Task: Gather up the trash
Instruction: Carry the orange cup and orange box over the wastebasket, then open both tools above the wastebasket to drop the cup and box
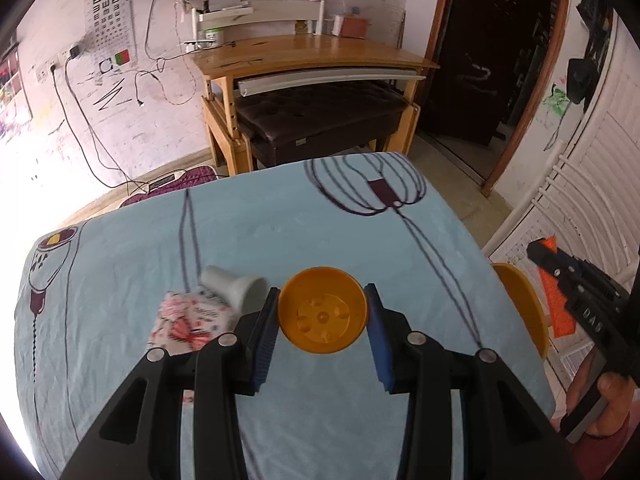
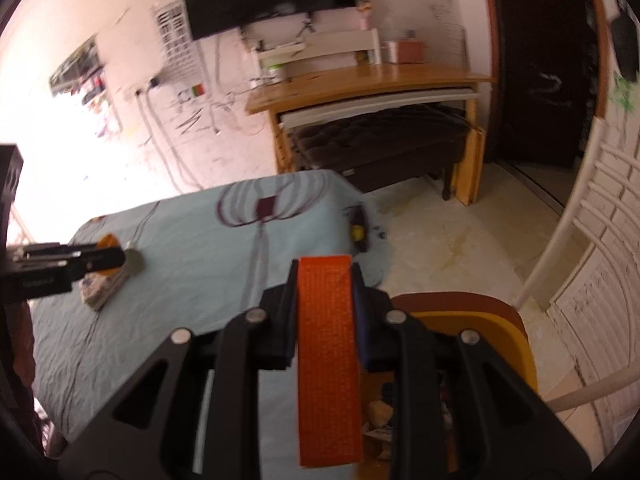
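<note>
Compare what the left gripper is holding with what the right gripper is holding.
The left gripper is shut on an orange cup, round and hollow, its open mouth facing the camera. The right gripper is shut on an orange strip, flat, rectangular and finely textured, standing edge-up between the fingers. The orange cup sits over the blue tablecloth; the orange strip hangs near the table edge, beside the yellow bin. Both are orange and clamped.

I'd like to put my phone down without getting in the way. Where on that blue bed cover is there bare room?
The far half of the bed cover, around the whisk print, is bare. The near-left is crowded: the white cup lies by the floral packet, beside the orange cup in the left gripper.
</note>
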The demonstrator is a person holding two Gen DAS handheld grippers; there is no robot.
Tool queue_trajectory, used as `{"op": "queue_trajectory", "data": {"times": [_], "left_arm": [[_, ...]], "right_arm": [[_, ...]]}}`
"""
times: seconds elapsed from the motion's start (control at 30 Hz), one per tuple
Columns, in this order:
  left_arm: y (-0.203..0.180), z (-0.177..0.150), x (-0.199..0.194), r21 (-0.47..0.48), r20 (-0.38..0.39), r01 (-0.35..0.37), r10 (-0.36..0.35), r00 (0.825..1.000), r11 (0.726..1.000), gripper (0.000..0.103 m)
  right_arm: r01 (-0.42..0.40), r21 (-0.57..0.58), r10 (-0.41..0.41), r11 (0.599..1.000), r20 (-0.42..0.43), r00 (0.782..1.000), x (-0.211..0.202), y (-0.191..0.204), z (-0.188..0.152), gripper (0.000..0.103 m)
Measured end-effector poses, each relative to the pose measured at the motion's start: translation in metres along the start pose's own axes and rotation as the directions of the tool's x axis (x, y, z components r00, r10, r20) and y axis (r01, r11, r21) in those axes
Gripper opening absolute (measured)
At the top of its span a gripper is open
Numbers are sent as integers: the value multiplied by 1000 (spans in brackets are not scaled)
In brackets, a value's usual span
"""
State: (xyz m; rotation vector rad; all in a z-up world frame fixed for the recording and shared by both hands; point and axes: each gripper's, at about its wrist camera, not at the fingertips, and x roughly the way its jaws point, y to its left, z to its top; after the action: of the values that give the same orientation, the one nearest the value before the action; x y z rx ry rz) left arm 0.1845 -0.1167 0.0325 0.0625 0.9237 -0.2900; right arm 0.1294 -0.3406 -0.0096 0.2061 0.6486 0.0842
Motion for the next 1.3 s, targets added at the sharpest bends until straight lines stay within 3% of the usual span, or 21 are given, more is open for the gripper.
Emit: {"op": "queue_trajectory", "data": {"times": [0.3, 0.7, 0.77, 0.8, 0.83, 1.2, 1.3], "left_arm": [[-58, 9, 14, 40, -18, 65, -65, 998, 997, 37], [-142, 10, 31, 67, -59, 205, -202, 978, 976, 37], [-156, 10, 33, 83, -67, 210, -204, 977, 974, 37], [-162, 10, 35, 89, -71, 212, -206, 976, 973, 37], [-169, 9, 36, 94, -78, 220, -213, 974, 971, 37], [-199, 3, 53, 89, -124, 260, -249, 961, 961, 37], [-200, 4, 58, 67, -153, 304, -291, 944, 950, 43]], "right_arm": [[42, 91, -44, 995, 16, 999, -2, -51, 3, 22], [103, 148, -93, 984, -78, 993, 28, -86, -10, 22], [116, 152, -101, 982, -103, 990, 33, -93, -13, 39], [123, 156, -107, 980, -106, 989, 33, -95, -14, 61], [126, 165, -110, 978, -103, 989, 32, -99, -14, 69], [147, 310, -143, 939, -37, 989, 7, -151, -13, 69], [148, 350, -151, 925, -17, 988, -1, -163, -14, 70]]}}
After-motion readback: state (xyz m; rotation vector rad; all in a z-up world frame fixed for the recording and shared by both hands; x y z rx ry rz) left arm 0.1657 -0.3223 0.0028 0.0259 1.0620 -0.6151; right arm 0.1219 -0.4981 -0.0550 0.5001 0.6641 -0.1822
